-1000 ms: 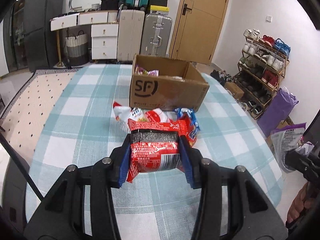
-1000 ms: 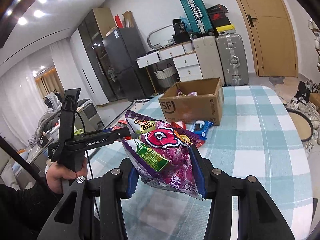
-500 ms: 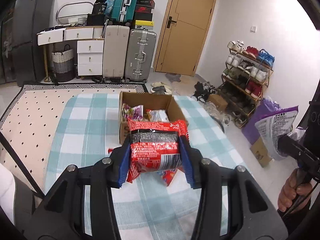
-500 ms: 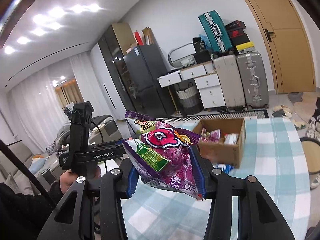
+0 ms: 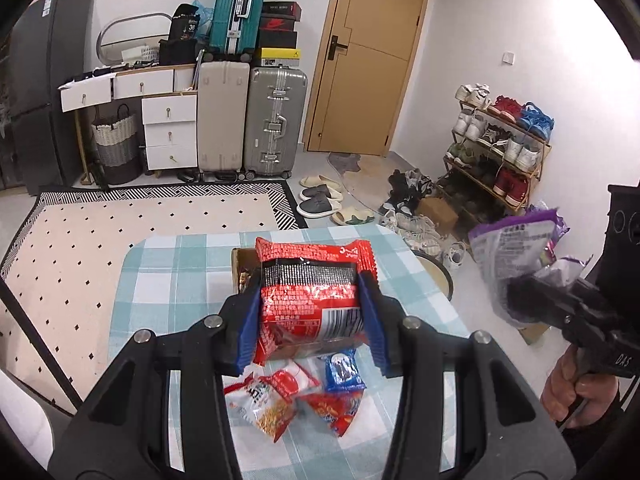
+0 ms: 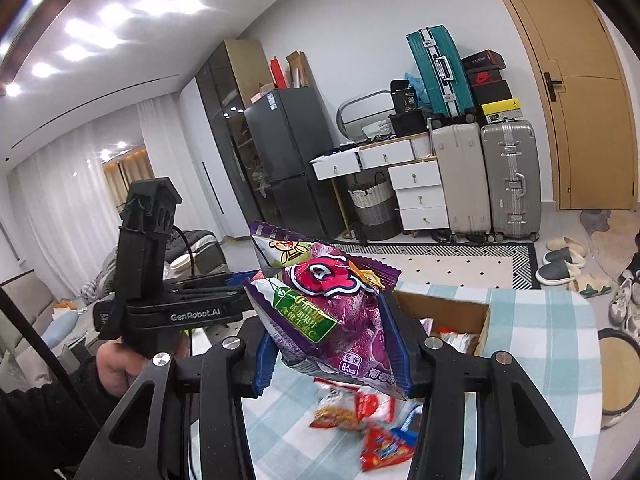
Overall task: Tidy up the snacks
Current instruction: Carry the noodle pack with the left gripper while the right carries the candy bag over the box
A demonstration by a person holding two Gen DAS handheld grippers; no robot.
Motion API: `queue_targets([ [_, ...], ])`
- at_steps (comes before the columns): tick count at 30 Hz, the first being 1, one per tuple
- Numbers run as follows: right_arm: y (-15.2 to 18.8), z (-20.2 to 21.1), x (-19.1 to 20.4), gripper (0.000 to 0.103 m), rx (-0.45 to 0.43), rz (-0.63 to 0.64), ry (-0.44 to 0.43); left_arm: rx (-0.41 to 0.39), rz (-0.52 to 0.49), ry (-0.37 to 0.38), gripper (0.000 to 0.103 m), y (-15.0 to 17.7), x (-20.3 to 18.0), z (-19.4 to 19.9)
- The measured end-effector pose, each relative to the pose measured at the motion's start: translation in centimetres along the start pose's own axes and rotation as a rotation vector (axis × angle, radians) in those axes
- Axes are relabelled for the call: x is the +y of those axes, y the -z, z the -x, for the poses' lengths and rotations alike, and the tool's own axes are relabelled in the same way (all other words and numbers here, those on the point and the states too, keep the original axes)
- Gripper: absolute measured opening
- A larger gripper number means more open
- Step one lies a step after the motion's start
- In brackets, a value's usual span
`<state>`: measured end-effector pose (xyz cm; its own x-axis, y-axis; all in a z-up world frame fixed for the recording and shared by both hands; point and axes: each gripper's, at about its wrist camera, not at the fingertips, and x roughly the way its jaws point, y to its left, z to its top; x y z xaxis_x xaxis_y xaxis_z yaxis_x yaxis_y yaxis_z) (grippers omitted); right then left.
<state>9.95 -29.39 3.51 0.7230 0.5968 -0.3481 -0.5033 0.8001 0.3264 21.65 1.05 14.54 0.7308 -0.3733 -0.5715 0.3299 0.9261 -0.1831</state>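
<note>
My left gripper [image 5: 310, 312] is shut on a red snack packet [image 5: 312, 296] and holds it high above the checked table [image 5: 160, 280], over the cardboard box [image 5: 240, 268], which it mostly hides. My right gripper [image 6: 334, 332] is shut on a purple snack bag [image 6: 332, 312], also raised; that bag shows at the right of the left wrist view [image 5: 516, 264]. The open box [image 6: 448, 312] holds several snacks. Loose packets lie on the table below: a white-red one [image 5: 268, 400], a blue one [image 5: 344, 372] and a red one [image 5: 332, 408].
A round stool [image 6: 616, 372] stands beside the table's right edge. Suitcases [image 5: 252, 112], drawers [image 5: 170, 128], a shoe rack [image 5: 500, 148] and slippers [image 5: 320, 200] line the room behind. A patterned rug [image 5: 120, 232] lies left of the table.
Both grippers have risen well above the table with their packets still held. The left one has moved forward over the box, and the loose packets now lie beneath it.
</note>
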Motion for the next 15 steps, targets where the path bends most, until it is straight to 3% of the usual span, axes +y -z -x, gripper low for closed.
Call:
queue_targets([
  [8, -3.5, -6.4, -4.8, 0.047, 0.061, -0.027, 0.052, 0.044, 0.012, -0.018, 0.042, -4.7, -0.4, -6.1],
  [15, -3.7, -12.5, -9.3, 0.047, 0.141, -0.047, 0.099, 0.089, 0.011, -0.034, 0.042, -6.5, -0.4, -13.7],
])
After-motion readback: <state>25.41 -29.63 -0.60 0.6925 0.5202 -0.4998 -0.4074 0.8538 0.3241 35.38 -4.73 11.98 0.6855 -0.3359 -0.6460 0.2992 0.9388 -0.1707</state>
